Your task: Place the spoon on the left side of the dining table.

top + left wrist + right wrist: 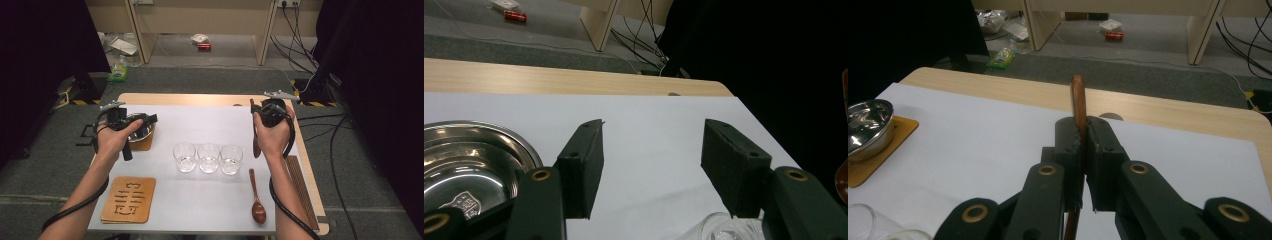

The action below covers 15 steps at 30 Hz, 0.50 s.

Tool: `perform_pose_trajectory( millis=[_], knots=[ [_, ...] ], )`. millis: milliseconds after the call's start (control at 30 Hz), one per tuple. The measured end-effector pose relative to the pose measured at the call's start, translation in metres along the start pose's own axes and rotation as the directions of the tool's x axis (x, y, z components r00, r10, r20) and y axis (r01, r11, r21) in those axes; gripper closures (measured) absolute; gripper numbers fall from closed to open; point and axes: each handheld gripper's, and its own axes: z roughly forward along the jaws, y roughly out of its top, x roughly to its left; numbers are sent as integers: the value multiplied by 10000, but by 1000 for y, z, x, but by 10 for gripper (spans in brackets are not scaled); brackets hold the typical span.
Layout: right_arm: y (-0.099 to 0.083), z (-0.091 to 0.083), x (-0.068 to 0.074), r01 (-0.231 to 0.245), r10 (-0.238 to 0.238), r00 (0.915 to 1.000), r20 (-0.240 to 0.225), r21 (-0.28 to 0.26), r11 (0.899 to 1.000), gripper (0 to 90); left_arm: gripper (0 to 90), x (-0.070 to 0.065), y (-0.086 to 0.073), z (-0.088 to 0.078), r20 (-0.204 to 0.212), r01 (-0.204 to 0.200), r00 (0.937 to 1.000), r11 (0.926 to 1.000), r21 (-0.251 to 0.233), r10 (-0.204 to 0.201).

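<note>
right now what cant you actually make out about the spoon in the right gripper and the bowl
- Held wooden spoon: in the right gripper view the right gripper is shut on its handle, and the jaws hide the lower part; in the high view the hand covers most of it, so which end is up stays unclear.
- Steel bowl: cut off by the left gripper view's edge, and the stamped mark inside is too small to read.
- Bowl's coaster: mostly hidden under the left gripper.
</note>
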Motion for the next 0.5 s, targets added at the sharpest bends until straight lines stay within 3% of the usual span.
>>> perform_pose_trajectory(
  millis=[500],
  knots=[
    [4,13,4,-105,94,9993,-360,-304,9995,850,419,-4,3,8,-22,-118,9999,9999,11,118]
  ],
)
